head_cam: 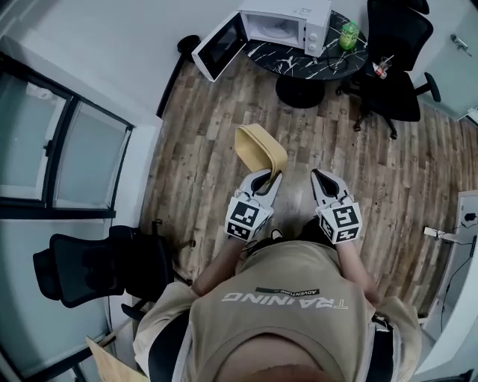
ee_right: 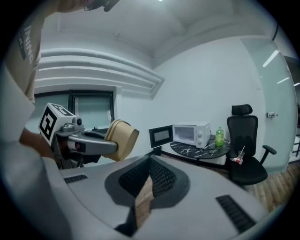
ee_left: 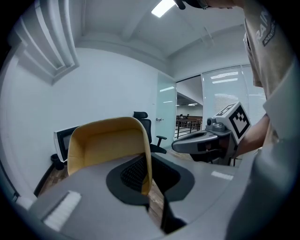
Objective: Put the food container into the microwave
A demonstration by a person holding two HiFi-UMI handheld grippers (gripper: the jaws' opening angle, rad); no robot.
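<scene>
The food container (head_cam: 261,153), a tan paper box, hangs over the wood floor in the left gripper (head_cam: 267,177), whose jaws pinch one side wall; its hollow faces back toward that gripper and its long axis runs roughly 11 to 5 in the head view. The right gripper (head_cam: 321,179), at 3 o'clock of the left, has its jaws drawn together on nothing. The microwave (head_cam: 287,22) lies at 12 o'clock, well apart, on a black table (head_cam: 299,58), its door swung out toward 9 o'clock, so the left side looks better placed. A green bottle (head_cam: 349,33) stands at its 3 o'clock, label unreadable. The shirt (head_cam: 284,301) reads "TRAINING".
</scene>
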